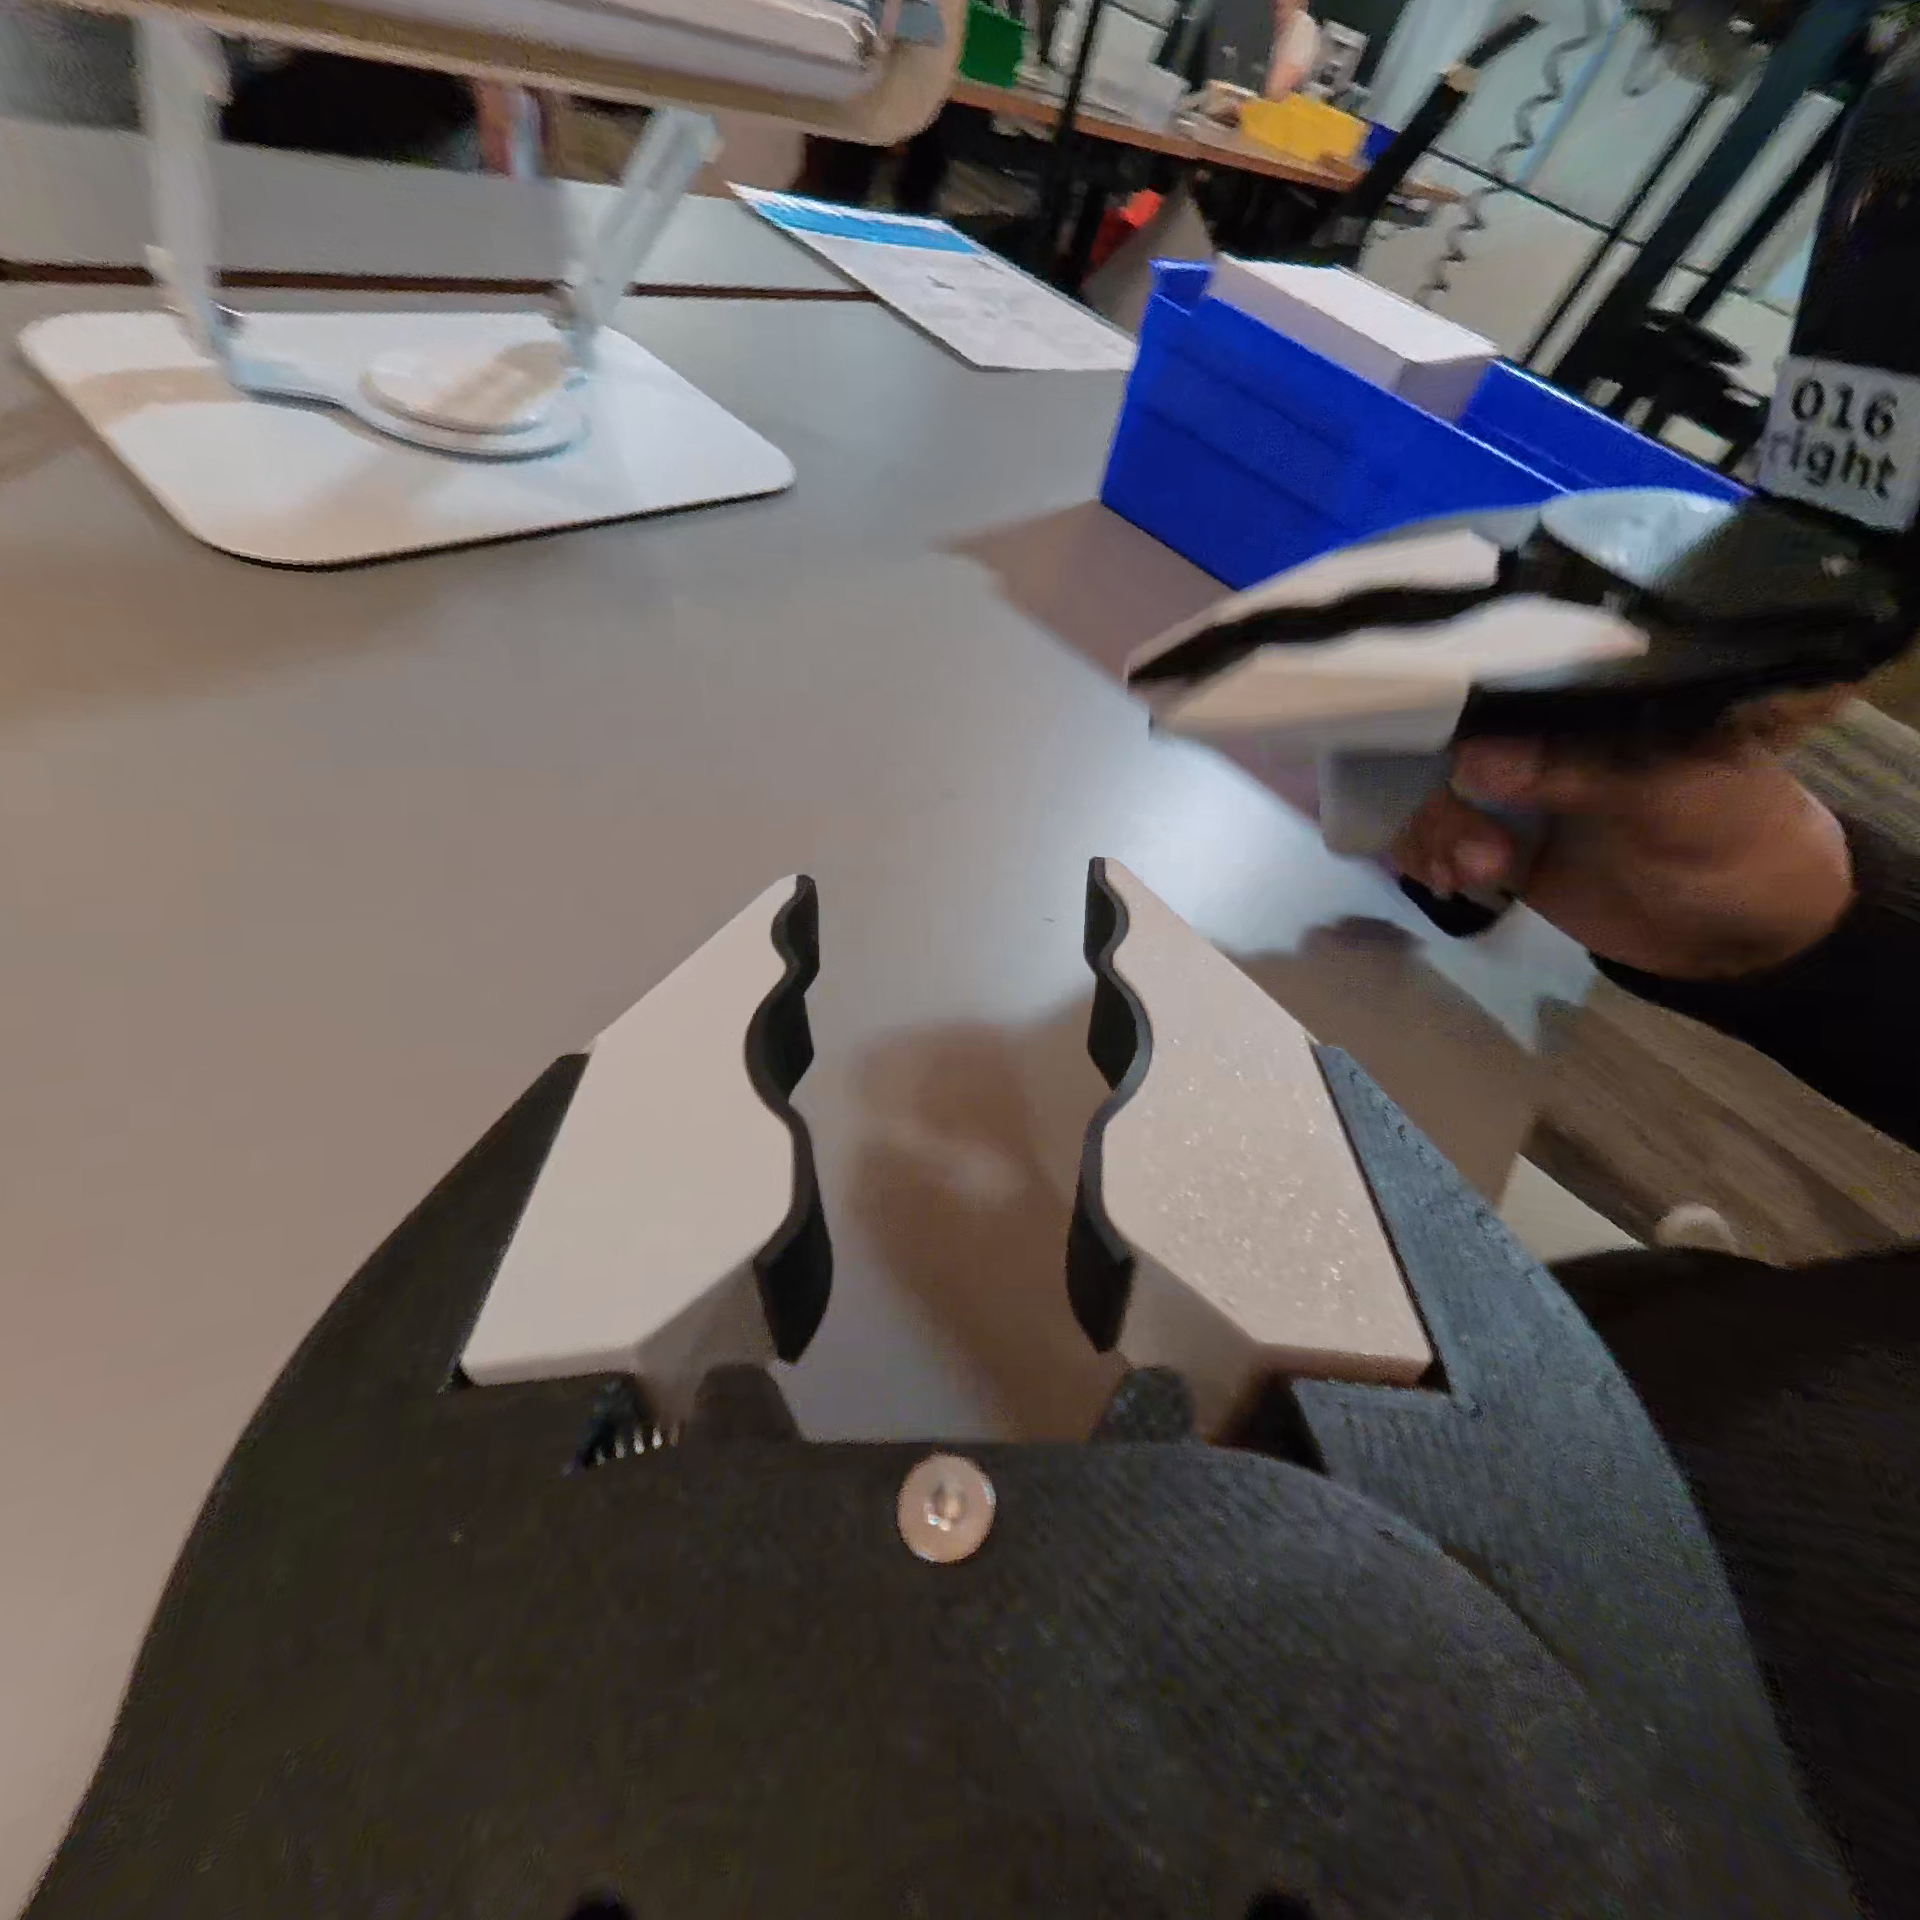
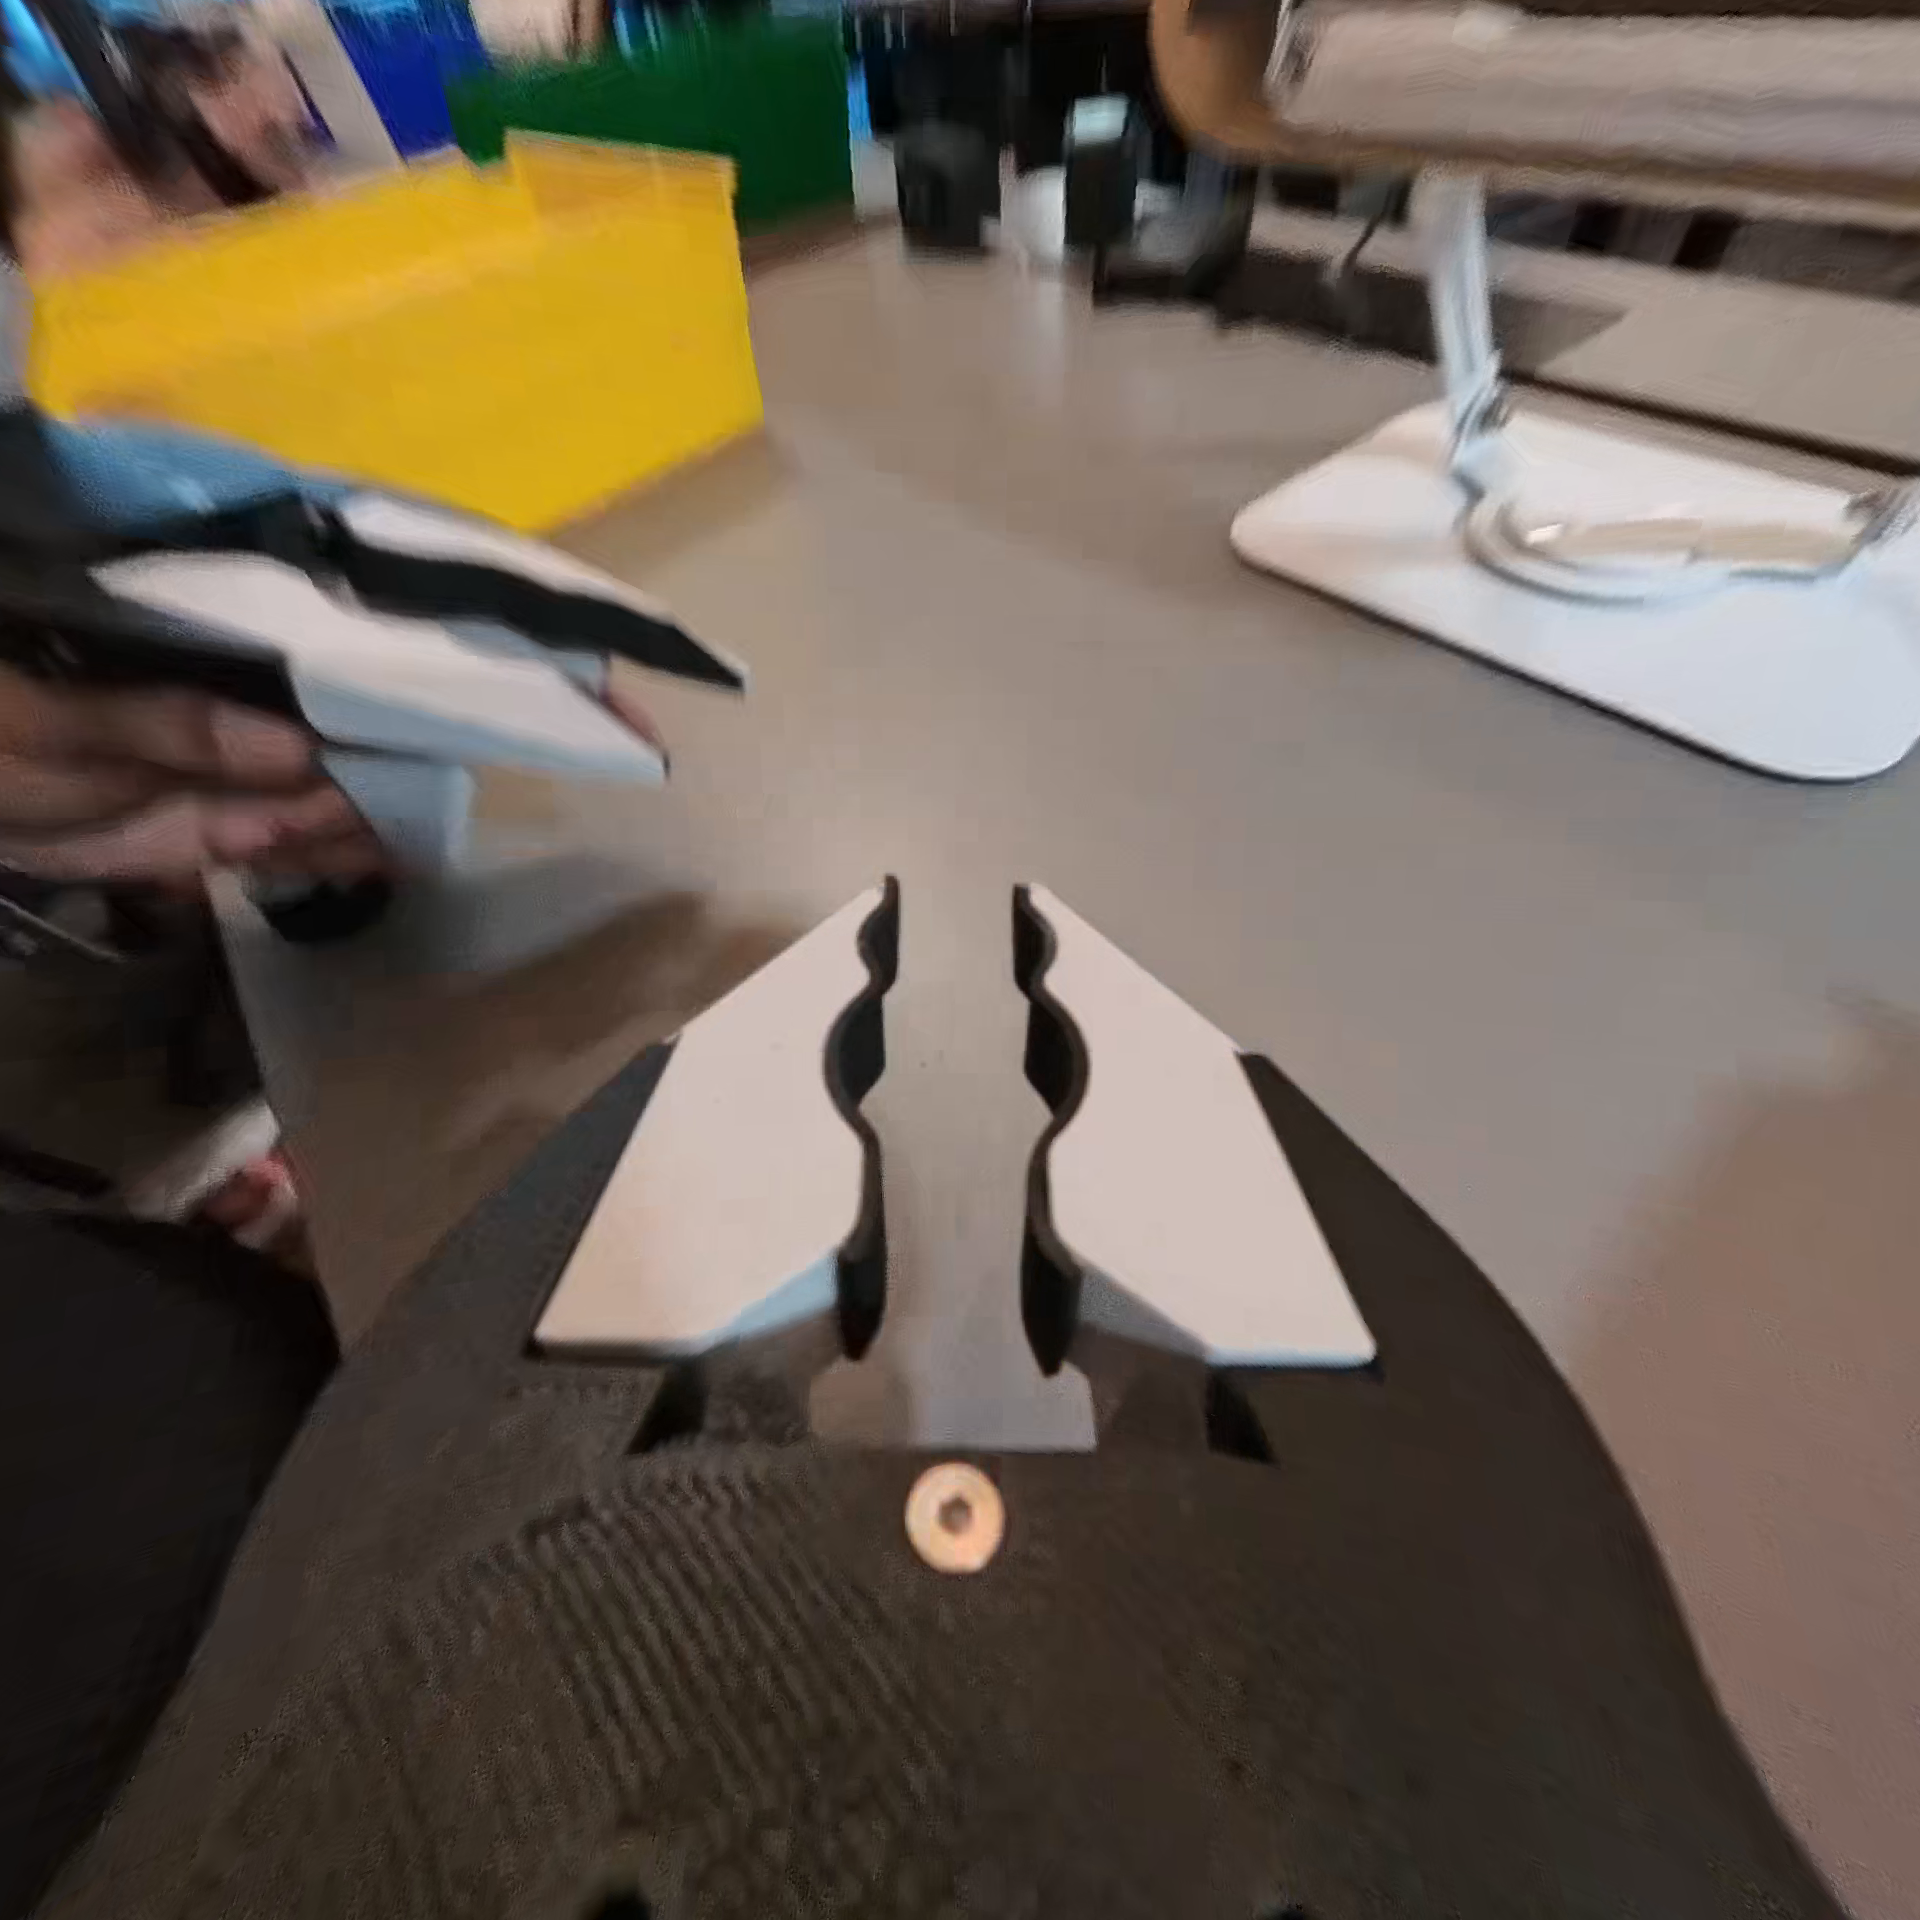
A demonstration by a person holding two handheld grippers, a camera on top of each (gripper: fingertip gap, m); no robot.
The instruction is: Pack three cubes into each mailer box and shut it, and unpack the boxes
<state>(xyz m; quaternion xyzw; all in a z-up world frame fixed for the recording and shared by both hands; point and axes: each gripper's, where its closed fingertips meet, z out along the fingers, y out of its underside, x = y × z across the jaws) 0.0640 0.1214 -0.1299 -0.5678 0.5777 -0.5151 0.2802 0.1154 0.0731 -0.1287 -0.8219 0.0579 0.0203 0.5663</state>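
Grey laminate tabletop (image 1: 436, 790) is stretching beneath both hand-held claws, each one empty. Left black-and-white two-finger gripper (image 1: 951, 894) is hovering with its jaws spread wide, gripping nothing. Right black-and-white two-finger gripper (image 2: 954, 896) is hanging over the table with its jaws parted by a narrow gap, likewise released; in the left wrist view it is showing at 3 o'clock (image 1: 1148, 696), a person's hand (image 1: 1621, 862) wrapping its handle. White closed mailer box (image 1: 1361, 327) is sitting in the blue plastic bin (image 1: 1278, 457) at 1 o'clock. Yellow plastic bin (image 2: 416, 332) is standing at 10 o'clock in the right wrist view. White flat-based stand (image 1: 405, 436) is resting at 11 o'clock. Cubes are not visible.
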